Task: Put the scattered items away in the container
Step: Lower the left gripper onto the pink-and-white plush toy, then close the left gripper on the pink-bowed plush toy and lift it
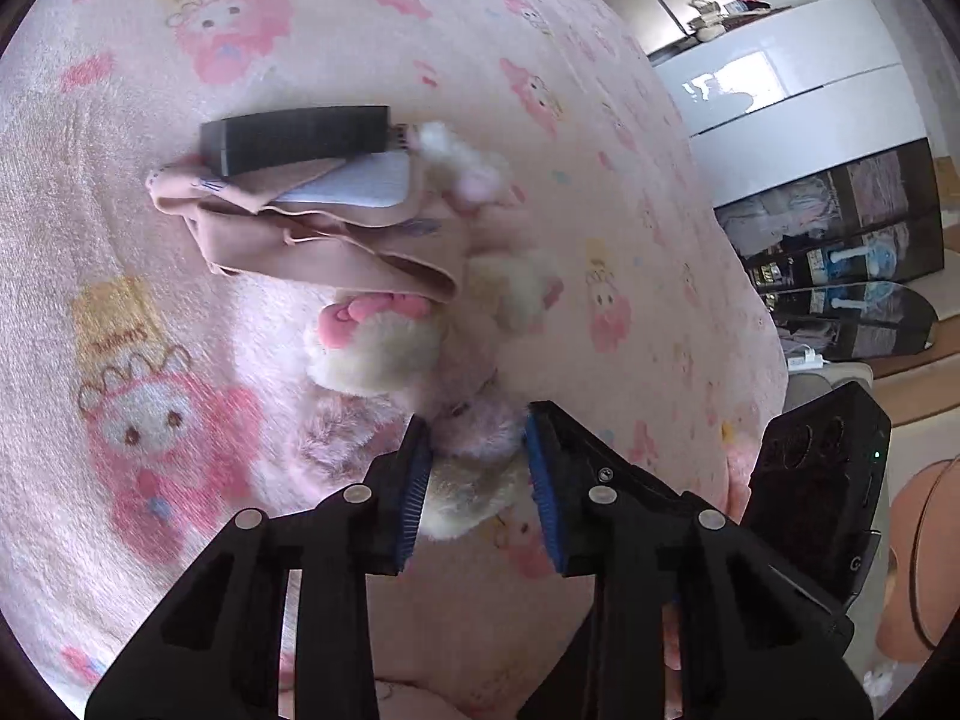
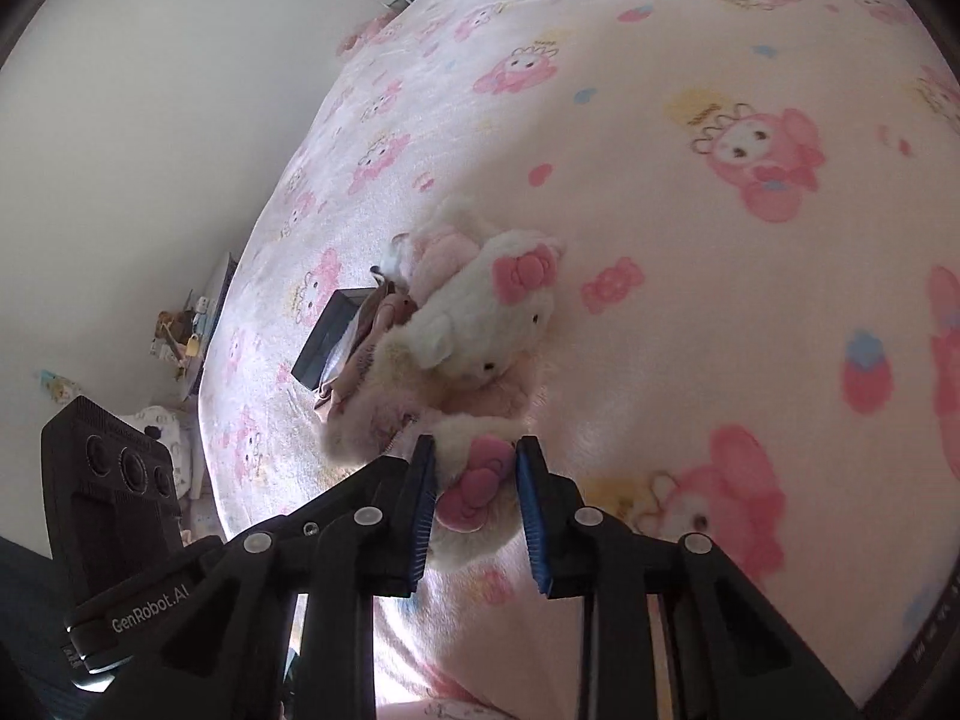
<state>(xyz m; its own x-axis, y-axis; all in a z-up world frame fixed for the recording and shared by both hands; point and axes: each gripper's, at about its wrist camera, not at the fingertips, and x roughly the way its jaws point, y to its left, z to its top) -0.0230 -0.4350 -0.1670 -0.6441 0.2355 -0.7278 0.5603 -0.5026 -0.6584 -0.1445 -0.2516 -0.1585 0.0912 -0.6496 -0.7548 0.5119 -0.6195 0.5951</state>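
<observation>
On a bed covered by a pink blanket (image 1: 108, 228) printed with cartoon figures, a small heap of things lies in the middle. In the left wrist view, going from the left: a black box (image 1: 294, 138) rests on top of a white pad and a folded pink cloth (image 1: 312, 240), and just to the right and below sprawls a plush toy (image 1: 378, 348) with cream fur and a pink bow. The left gripper (image 1: 477, 468) comes up from the bottom edge; its jaws stand on either side of a furry pink-and-cream part of the toy, both blue pads (image 1: 414, 498) touching the fur, so they are clamped on it. Further right, the other gripper's black body shows past the bed's edge, then white cabinets and a dark glass shelf.

The right wrist view shows a plain white wall at left, then the black box (image 2: 327, 336) beside the cloth, then the toy's white head (image 2: 480, 324) with its pink bow and dark eye, which the left view does not show. The right gripper (image 2: 474, 474) has its jaws closed on a cream limb of the plush toy with a pink bow at its end. Bare blanket (image 2: 750, 312) fills the right side.
</observation>
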